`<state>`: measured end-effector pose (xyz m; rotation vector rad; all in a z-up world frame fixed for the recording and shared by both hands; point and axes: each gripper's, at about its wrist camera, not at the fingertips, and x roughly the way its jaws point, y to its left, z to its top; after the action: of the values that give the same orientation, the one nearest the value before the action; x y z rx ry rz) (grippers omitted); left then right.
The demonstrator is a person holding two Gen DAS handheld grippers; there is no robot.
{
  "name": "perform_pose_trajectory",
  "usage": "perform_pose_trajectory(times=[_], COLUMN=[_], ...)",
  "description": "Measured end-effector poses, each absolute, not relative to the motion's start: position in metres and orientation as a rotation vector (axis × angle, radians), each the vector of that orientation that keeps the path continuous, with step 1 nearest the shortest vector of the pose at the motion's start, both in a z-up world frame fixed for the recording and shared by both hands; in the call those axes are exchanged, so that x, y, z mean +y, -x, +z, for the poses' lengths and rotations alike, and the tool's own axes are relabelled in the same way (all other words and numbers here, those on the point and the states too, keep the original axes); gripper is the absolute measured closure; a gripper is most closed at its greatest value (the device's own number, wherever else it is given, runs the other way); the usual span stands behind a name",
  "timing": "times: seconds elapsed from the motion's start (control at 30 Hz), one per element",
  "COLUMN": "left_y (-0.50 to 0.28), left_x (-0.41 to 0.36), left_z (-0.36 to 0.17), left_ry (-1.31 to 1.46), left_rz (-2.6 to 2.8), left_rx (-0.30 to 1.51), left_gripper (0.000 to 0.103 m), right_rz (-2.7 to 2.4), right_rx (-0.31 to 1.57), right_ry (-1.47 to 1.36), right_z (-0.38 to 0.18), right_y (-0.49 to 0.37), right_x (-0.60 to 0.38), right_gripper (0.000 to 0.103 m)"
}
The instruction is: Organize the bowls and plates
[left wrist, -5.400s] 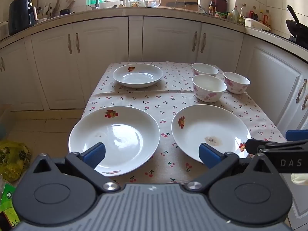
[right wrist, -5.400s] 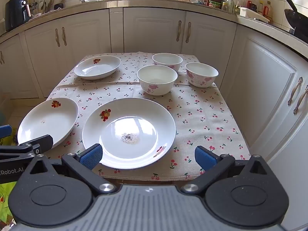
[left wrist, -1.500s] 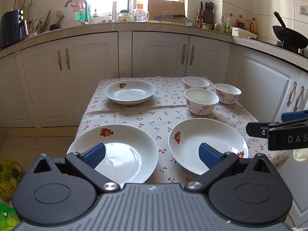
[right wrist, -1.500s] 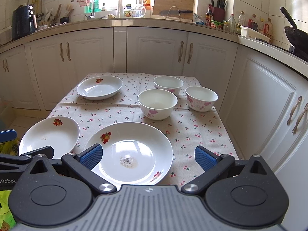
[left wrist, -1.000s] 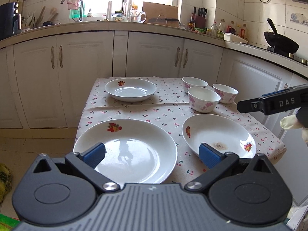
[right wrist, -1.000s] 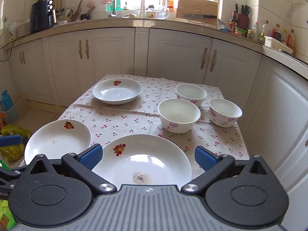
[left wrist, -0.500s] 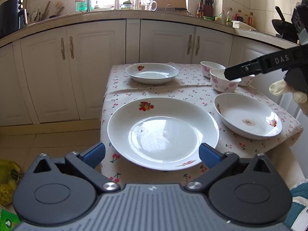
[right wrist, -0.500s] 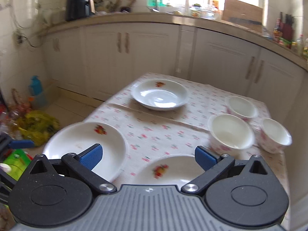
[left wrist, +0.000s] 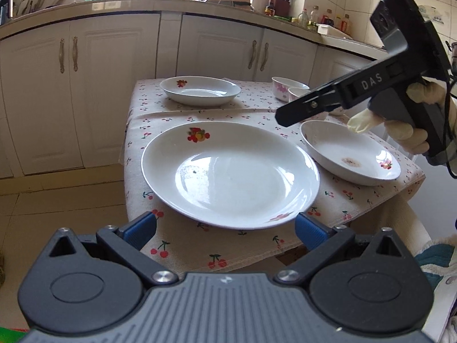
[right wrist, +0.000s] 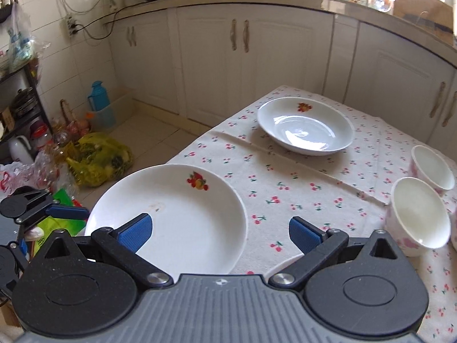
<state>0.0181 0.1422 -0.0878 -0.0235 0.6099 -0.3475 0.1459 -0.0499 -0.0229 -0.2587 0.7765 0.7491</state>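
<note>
A large white plate with a fruit print lies at the near left of the table; it also shows in the right wrist view. My left gripper is open, just short of its near rim. A second plate with a brown stain lies to its right. A third plate sits at the back. Pink-flowered bowls stand at the right. My right gripper is open, above the table between the two near plates, turned left; its body hangs over the stained plate.
The table wears a cherry-print cloth. White cabinets and a counter run behind it. Bags and a yellow sack lie on the floor left of the table, with a blue flask by the wall.
Both grippers have moved in toward the table. The left one has dropped near the big plate's rim. The right one has swung left and risen over the stained plate.
</note>
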Motion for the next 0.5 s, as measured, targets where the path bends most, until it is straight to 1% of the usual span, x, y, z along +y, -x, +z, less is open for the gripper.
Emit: perform_pose_trajectory(times=[0.4,0.47,0.5], left_y=[-0.023,-0.025,-0.025], left_x=[0.139,0.14,0.14], left_z=[-0.092,-0.092,-0.092], left_ry=[-0.092,-0.1,-0.102], left_rz=[-0.423,-0.428,-0.429], left_rx=[0.604,0.605,0.603], left_gripper=[0.001,0.001,0.001], right_rz=[0.804,0.814,0.818], right_rx=[0.862,0.879,0.889], right_ry=[0.307,0.307,0.305], right_z=[-0.041,-0.043,-0.045], right_y=[-0.17,-0.175,-0.177], right_x=[-0.03,-0.029,-0.029], right_gripper=[0.0,0.001,0.004])
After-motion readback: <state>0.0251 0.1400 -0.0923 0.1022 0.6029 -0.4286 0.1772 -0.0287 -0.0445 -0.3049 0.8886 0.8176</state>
